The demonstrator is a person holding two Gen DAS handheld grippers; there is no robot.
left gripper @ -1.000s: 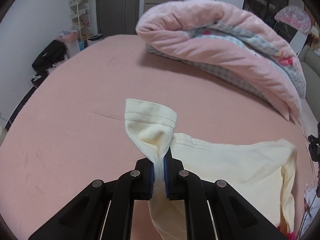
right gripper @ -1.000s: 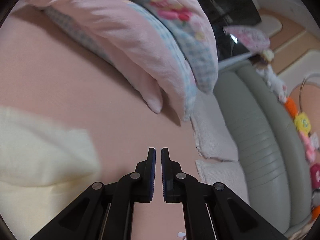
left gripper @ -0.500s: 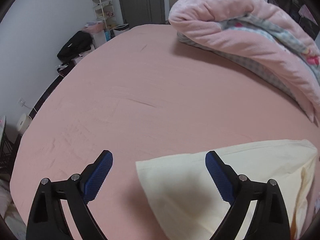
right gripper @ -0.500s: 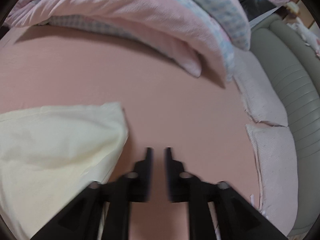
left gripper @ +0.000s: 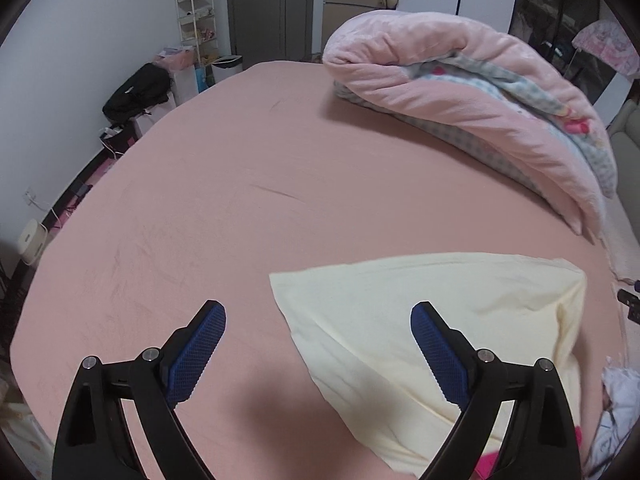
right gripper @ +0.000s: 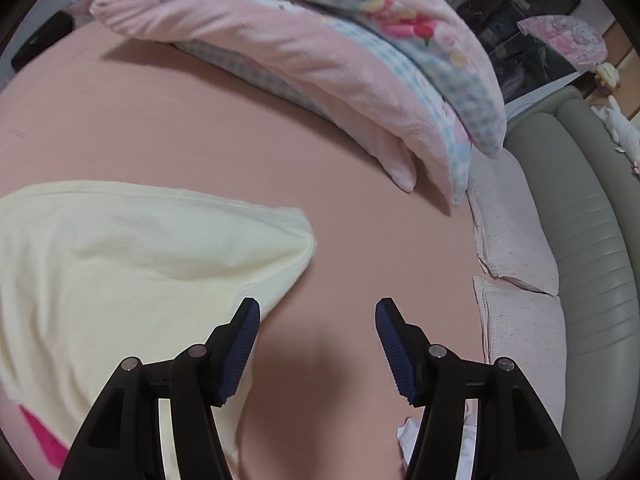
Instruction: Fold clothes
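Cream garment lies folded flat on the pink bedsheet, free of both grippers. Left gripper: jaws spread wide, nothing between the pads, hanging above the sheet. Garment's near-left corner sits in the gap between the fingers in the left wrist view, but well below them, no contact. Right gripper: jaws apart and just been opening, nothing gripped. Its left finger overlaps the garment's right edge in view; cannot tell if it touches. Bare sheet shows between the pads. Pink fabric peeks out under the garment's near edge. Farther out: rolled pink-and-checked quilt across the far side of the bed, apart from the garment. Two white pillows line the bed's right edge against a grey-green padded headboard. Black bag and a shelf rack by the far wall.
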